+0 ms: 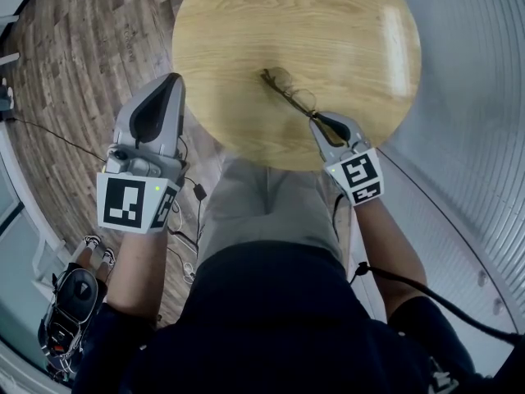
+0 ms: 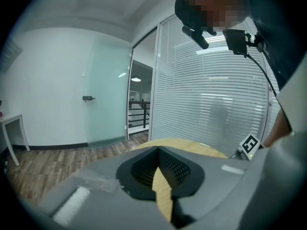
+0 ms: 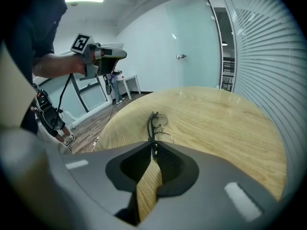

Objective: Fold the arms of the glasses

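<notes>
Thin dark-framed glasses (image 1: 287, 91) lie on the round wooden table (image 1: 328, 23) near its front right rim. In the right gripper view the glasses (image 3: 156, 122) sit just beyond the jaws, with one arm running back between the tips. My right gripper (image 1: 317, 121) (image 3: 153, 150) is shut on the end of that arm. My left gripper (image 1: 173, 81) hangs off the table's left edge, over the floor, well apart from the glasses. Its tips (image 2: 157, 148) meet with nothing between them; the table edge (image 2: 192, 147) shows past them.
Wood flooring (image 1: 90, 48) surrounds the table, with a cable (image 1: 49, 134) trailing across it at left. A slatted blind wall (image 1: 476, 97) curves close along the table's right side. A small white side table (image 3: 128, 83) stands by the far glass wall.
</notes>
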Tool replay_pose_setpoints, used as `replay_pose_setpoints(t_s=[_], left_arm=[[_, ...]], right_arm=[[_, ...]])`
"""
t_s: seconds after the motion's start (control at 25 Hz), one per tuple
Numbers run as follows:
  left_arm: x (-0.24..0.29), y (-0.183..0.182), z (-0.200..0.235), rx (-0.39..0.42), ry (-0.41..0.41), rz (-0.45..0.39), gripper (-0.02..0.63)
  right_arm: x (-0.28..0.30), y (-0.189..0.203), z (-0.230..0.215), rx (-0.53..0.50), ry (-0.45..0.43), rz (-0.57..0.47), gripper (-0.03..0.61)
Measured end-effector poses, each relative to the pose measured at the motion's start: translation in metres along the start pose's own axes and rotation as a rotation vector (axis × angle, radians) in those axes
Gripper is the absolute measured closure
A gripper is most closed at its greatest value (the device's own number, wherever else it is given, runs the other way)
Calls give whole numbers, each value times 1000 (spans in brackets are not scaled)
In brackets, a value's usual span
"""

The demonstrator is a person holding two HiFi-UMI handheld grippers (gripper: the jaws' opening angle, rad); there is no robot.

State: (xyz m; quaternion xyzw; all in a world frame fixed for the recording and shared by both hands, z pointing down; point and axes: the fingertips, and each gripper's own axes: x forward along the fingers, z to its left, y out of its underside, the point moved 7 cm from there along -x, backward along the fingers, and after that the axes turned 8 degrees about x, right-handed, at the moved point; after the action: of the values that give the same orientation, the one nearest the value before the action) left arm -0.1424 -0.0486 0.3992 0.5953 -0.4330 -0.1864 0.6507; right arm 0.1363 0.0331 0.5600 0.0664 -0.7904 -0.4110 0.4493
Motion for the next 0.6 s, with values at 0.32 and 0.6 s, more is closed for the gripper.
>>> replay_pose_setpoints(t_s=[0.32, 0.6], left_arm=[[-12, -21, 6, 8, -23, -50, 612], [-23, -56, 18, 8, -58, -95, 612]], right_arm=[[-14, -27, 13, -50, -5, -23, 540], [-30, -74, 15, -86, -9, -41, 540]])
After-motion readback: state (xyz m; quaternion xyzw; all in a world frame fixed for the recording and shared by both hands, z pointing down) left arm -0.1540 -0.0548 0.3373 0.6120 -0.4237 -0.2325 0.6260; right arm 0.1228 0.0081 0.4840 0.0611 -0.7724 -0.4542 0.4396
